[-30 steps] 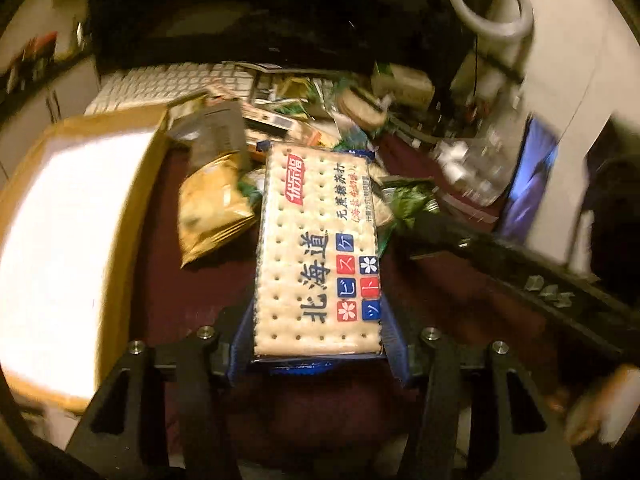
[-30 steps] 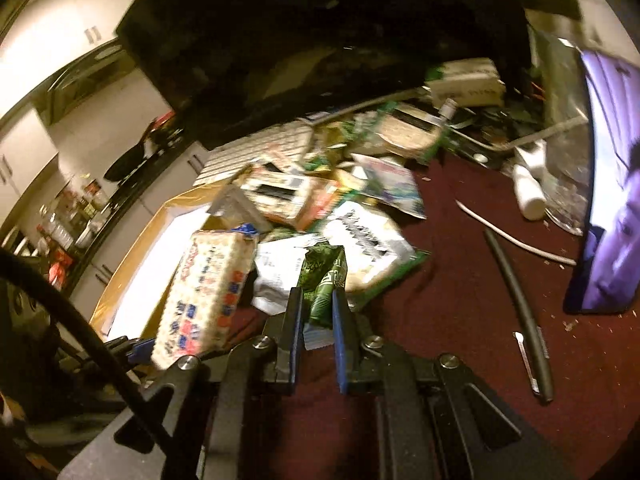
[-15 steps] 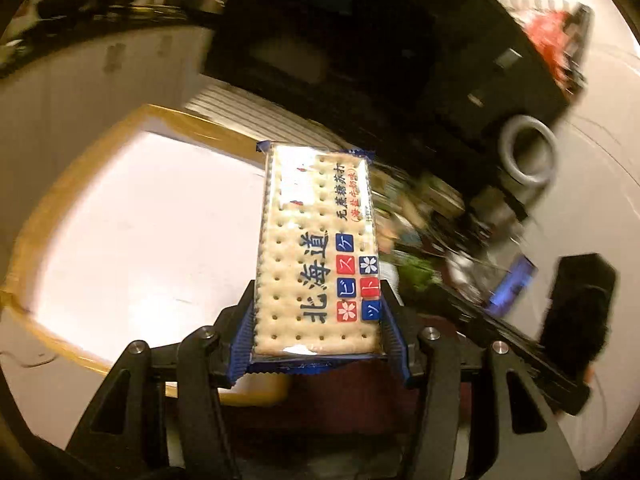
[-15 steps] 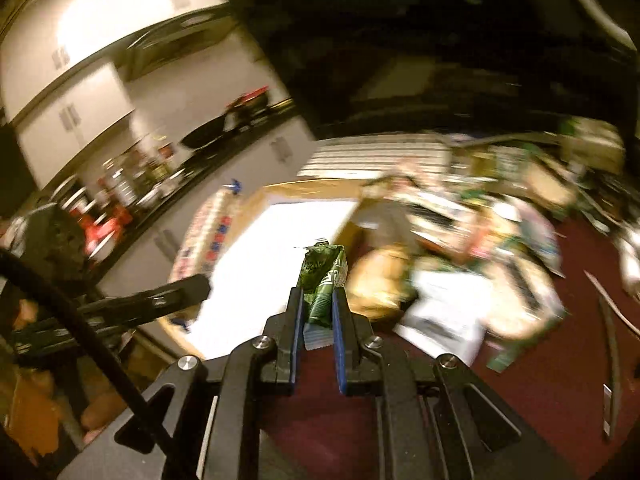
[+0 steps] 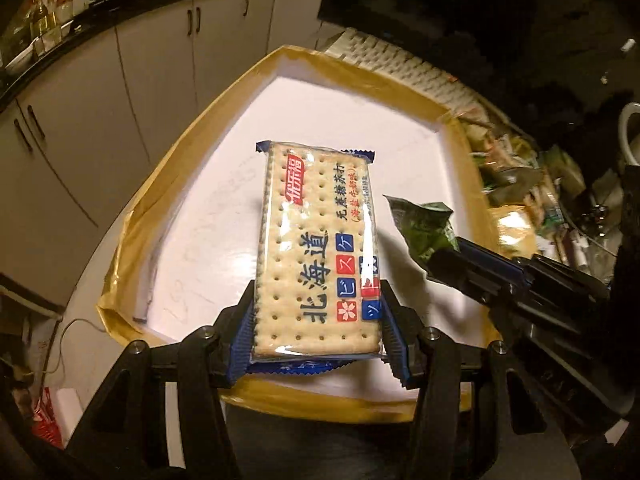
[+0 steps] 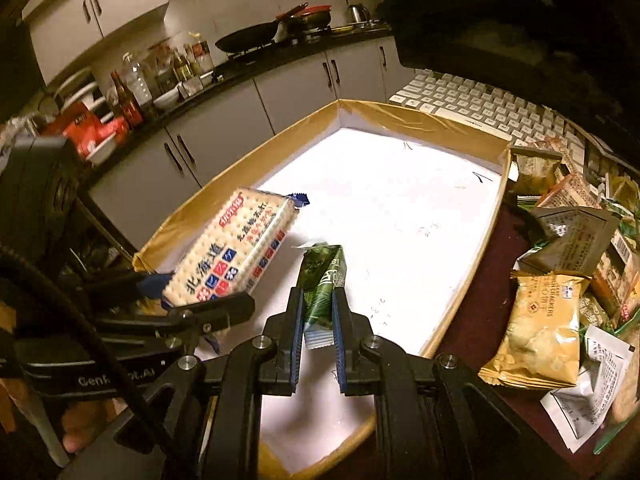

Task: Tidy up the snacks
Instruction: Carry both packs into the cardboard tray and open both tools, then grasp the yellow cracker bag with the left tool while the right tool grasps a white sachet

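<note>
- Kitchen cabinets with dark handles stand at far left; bottles and a black pan sit on the dark worktop above them.
- The left tongs pinch a cracker packet across its width, blue pads against both long edges at the near end. The packet is clear-wrapped, printed with blue characters and a red label, and juts forward over the box.
- In the right wrist view the same cracker packet hangs tilted above the left near corner of the box, clear of its floor.
- The box is a shallow cardboard tray with tan walls and a bare white floor, marked only by faint scribbles. No snack lies inside it.
- The right tongs are pressed together on a slim green packet, gripped near its lower end, standing upright above the near part of the box.
- From the left wrist view the green packet shows just right of the cracker packet, apart from it.
- A white keyboard lies behind the box's far wall.
- At right, on the dark red counter, a heap of loose snacks lies beside the box's right wall: a yellow cracker bag nearest, a grey pouch behind it, white wrappers further right.
</note>
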The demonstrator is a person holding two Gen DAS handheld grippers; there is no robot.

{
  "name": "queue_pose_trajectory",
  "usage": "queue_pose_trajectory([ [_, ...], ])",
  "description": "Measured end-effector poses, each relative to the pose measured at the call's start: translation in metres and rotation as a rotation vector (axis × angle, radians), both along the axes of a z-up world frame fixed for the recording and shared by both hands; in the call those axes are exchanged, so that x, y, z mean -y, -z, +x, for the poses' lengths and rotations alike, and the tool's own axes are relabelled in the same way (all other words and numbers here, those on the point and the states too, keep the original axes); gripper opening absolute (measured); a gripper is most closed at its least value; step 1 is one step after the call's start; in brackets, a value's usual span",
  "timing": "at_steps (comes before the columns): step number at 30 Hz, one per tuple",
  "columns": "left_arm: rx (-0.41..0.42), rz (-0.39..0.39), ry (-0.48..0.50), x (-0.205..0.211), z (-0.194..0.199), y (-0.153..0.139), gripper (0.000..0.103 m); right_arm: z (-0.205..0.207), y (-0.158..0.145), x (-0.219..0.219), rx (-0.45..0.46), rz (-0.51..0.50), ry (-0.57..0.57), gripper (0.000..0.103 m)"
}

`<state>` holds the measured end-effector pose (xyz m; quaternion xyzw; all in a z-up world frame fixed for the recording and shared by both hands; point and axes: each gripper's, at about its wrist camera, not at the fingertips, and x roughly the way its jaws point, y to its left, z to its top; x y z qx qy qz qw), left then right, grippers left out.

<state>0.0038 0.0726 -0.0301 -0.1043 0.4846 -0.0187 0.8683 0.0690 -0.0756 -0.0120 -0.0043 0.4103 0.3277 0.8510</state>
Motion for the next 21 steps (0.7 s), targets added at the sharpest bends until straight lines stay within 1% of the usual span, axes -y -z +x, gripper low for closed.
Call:
queue_pose_trajectory([
  [2,-0.002,0.029,0.003,0.004,0.005,-0.002,0.057,-0.003,0.001,-0.005,0.014,-0.023,-0.005,0.013],
  [4,0.001,0.029,0.005,0.002,0.004,-0.003,0.058,-0.008,0.001,-0.008,0.038,-0.035,-0.017,0.014],
  [6,0.02,0.038,0.0,0.001,0.005,-0.006,0.063,-0.011,0.001,-0.007,0.048,-0.031,-0.025,0.016],
  [7,0.024,0.044,-0.015,-0.001,0.005,-0.007,0.066,-0.012,0.0,-0.006,0.046,-0.016,-0.029,0.02],
  [8,0.031,0.038,-0.039,-0.005,0.004,-0.008,0.073,-0.013,-0.002,0.0,0.044,0.015,-0.029,0.027],
  [9,0.043,0.03,-0.058,-0.007,0.003,-0.01,0.075,-0.015,-0.006,0.007,0.045,0.043,-0.025,0.032],
  [10,0.061,0.026,-0.073,-0.009,-0.001,-0.013,0.075,-0.016,-0.009,0.014,0.05,0.072,-0.02,0.041],
  [11,0.081,0.026,-0.084,-0.01,-0.005,-0.017,0.075,-0.017,-0.012,0.022,0.058,0.103,-0.013,0.049],
  [13,0.132,0.023,-0.094,-0.006,-0.012,-0.027,0.078,-0.021,-0.02,0.048,0.071,0.175,0.013,0.052],
  [15,0.18,0.027,-0.093,0.005,-0.021,-0.036,0.081,-0.026,-0.02,0.071,0.078,0.208,0.051,0.053],
  [19,0.248,0.038,-0.018,0.044,-0.03,-0.048,0.083,-0.034,-0.011,0.124,0.071,0.235,0.151,0.053],
  [21,0.256,0.028,0.028,0.065,-0.03,-0.05,0.083,-0.033,-0.002,0.146,0.051,0.234,0.2,0.053],
])
